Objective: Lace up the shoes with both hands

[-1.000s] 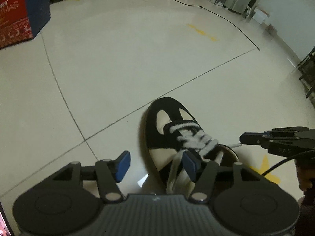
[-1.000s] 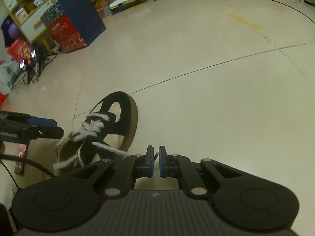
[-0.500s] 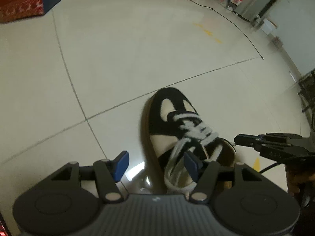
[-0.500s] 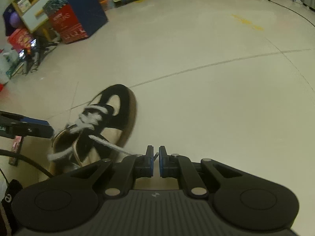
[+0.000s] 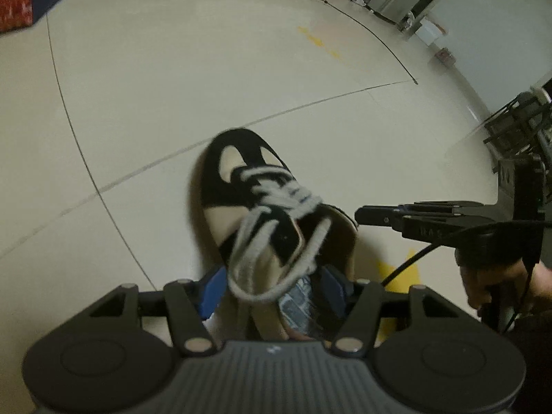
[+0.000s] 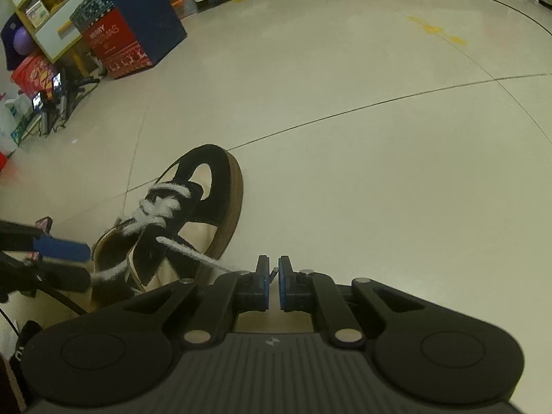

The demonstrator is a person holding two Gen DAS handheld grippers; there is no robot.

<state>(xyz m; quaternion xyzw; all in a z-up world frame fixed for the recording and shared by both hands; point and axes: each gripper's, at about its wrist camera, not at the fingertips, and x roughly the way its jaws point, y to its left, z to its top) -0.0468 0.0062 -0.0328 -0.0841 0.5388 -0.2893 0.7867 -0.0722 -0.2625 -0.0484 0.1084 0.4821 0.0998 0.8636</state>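
A black and cream shoe [image 5: 241, 186] with white laces lies on the tiled floor, toe pointing away. My left gripper [image 5: 272, 286] is open, and the shoe's heel end with a loose lace loop [image 5: 248, 241] sits between its blue pads. I cannot see the pads pressing on it. My right gripper [image 6: 272, 270] is shut on the tip of the lace [image 6: 193, 255], which runs taut from the shoe [image 6: 214, 186]. The right gripper [image 5: 362, 215] shows to the right of the shoe in the left wrist view. A left pad [image 6: 62, 248] appears beside the shoe's opening.
A red and blue box [image 6: 127, 45] and cluttered shelves [image 6: 45, 17] stand at the far left. A black cable [image 5: 362, 24] crosses the floor far off. A black frame [image 5: 517, 127] stands at the right. A hand [image 5: 500, 283] holds the right gripper.
My left gripper has tipped down and come over the shoe, so the heel now lies between its fingers instead of beyond them. The right gripper has kept still, holding the lace.
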